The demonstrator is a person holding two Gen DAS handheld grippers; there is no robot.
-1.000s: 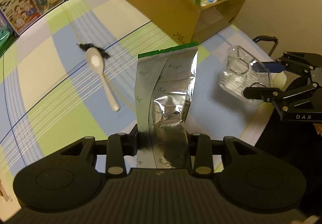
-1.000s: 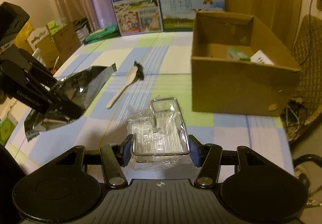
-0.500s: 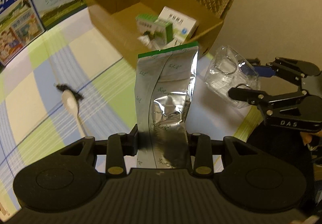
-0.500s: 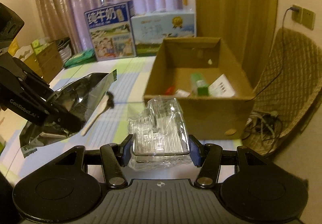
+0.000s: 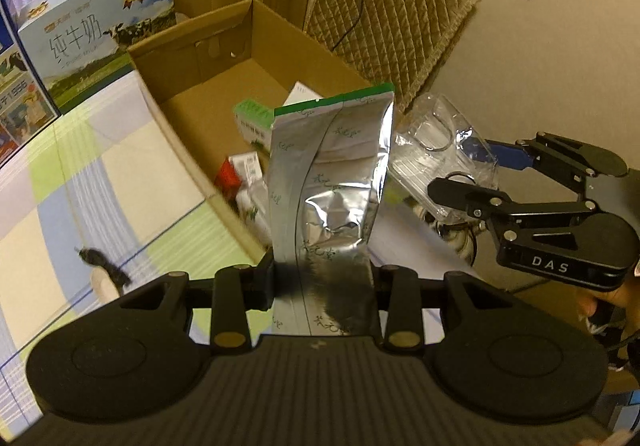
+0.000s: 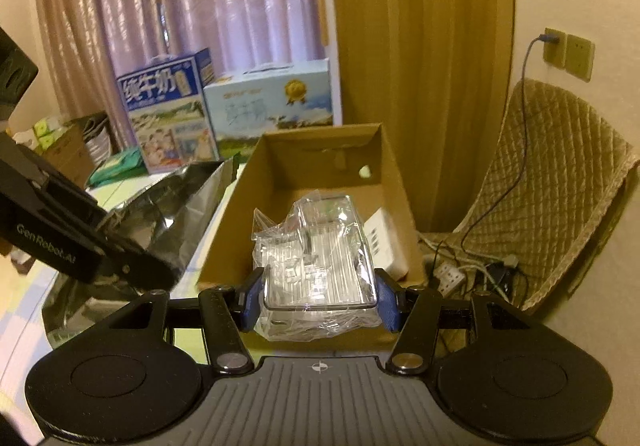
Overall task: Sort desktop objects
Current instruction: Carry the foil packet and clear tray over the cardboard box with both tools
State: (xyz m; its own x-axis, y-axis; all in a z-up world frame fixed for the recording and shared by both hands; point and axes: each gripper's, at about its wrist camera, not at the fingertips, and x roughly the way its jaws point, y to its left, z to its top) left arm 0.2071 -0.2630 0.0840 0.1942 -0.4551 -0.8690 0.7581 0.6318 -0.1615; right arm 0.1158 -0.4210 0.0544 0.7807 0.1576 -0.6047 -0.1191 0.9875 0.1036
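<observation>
Both grippers have swung from over the table to the cardboard box (image 6: 320,181), so both drops look close. Clenched in the left gripper (image 5: 324,282), the foil pouch (image 5: 330,181) stands upright, crinkled and green-edged, over the box's near wall; the right gripper (image 6: 320,298) grasps the clear plastic package (image 6: 316,266), glossy and crumpled, above the box's near right.

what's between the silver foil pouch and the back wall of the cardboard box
In the left wrist view, small packages lie there: a green-and-white carton and a white box on the cardboard box floor, beyond the silver foil pouch.
</observation>
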